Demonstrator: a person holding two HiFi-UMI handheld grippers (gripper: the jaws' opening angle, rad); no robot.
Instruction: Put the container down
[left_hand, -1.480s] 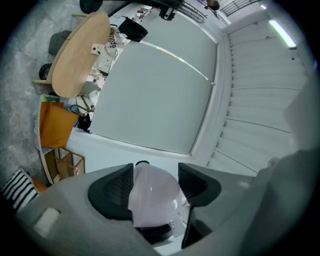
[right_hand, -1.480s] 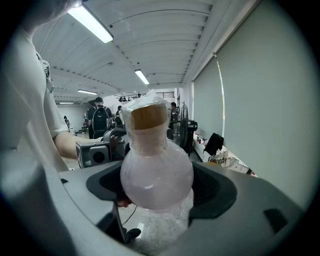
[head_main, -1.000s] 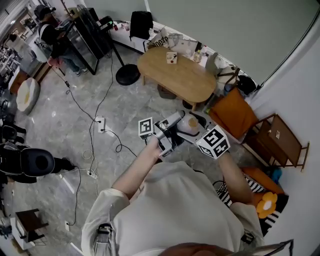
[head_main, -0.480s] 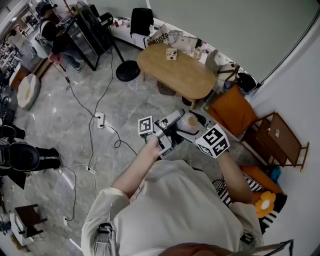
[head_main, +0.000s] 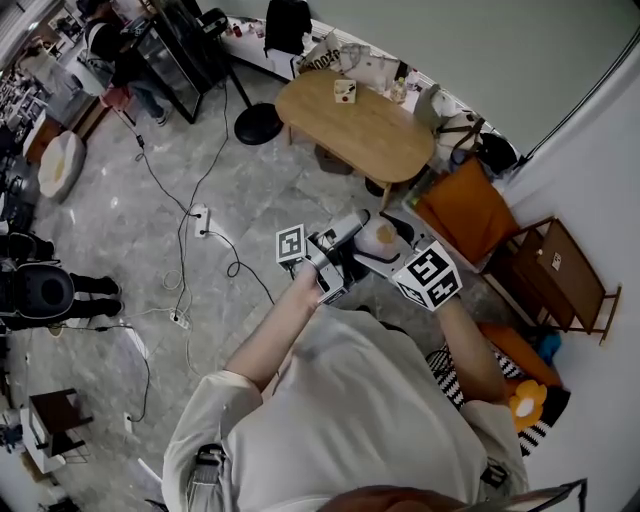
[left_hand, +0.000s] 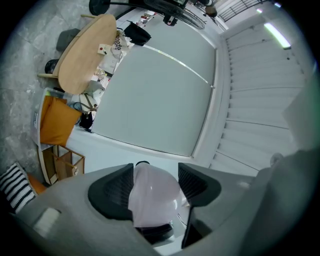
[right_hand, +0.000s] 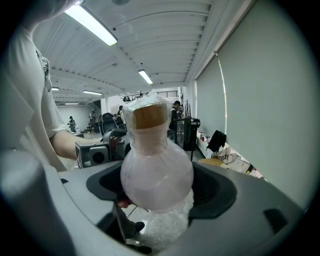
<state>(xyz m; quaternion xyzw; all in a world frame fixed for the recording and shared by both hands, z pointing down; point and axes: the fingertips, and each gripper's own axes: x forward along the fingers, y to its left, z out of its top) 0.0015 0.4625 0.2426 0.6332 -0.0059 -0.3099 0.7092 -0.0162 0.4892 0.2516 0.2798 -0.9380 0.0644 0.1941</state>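
The container (right_hand: 156, 172), a round-bellied flask with a cork-coloured stopper and a clear plastic wrap over it, is up in the air between your two grippers. It is not resting on anything. It hangs above the floor on your side of the oval wooden table (head_main: 352, 135), off the table's right end and well short of its top.

Your right gripper (right_hand: 159, 187) has its jaws closed on the flask's belly, one dark pad against each side, neck pointing up. Your left gripper (left_hand: 156, 187) is clamped on it too; in the left gripper view the pale, cloudy body fills the gap between the pads.

A small box (head_main: 344, 90) stands on the table's far edge. An orange chair (head_main: 462, 222) sits just beside the table's right end. A power strip (head_main: 199, 246) with trailing cables lies on the floor left of the table.
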